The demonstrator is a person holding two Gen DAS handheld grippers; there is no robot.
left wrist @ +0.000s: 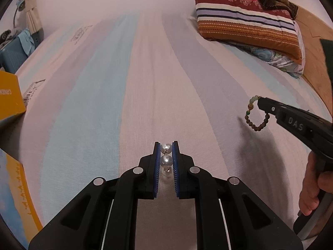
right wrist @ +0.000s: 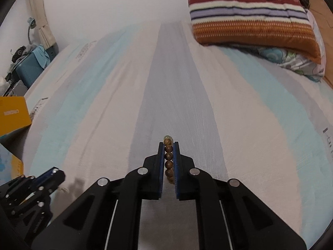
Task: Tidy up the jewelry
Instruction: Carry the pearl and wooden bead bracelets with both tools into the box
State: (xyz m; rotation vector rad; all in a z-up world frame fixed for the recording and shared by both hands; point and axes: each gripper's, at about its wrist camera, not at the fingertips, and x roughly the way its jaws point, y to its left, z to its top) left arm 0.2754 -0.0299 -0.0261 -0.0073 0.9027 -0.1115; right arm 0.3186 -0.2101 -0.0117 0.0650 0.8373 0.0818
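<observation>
A: Left to right, quick. Landmark is the yellow box, sitting at the left edge of the bed.

B: Right of the box, over the middle stripes: left gripper, fingers clamped on a pearl piece. Three pearls show between the pads, small gold links joining them. Bracelet or earring, can't tell.

A: Lifted?

B: Looks off the sheet, but can't confirm the gap from this angle.

A: Further right?

B: Farthest from the box: right gripper, fingers closed on a wooden bead bracelet. In the left wrist view the loop hangs below the tips, with a few pale and green beads near the top. In its own view the brown beads line up between the pads, tip at.

A: Anything else?

B: Striped pillow at the far side, well apart from the box. Right wrist view is a bit smeared, so fine detail there is unreliable.

A: Step?

B: Judging it as carry: both pieces picked up, neither put away.

A: Next?

B: Probably bring both toward the box, if that's the storage; no open compartment is visible, so unsure. Keep the clamps firm, since round beads could slip, and release one piece at a time.
</observation>
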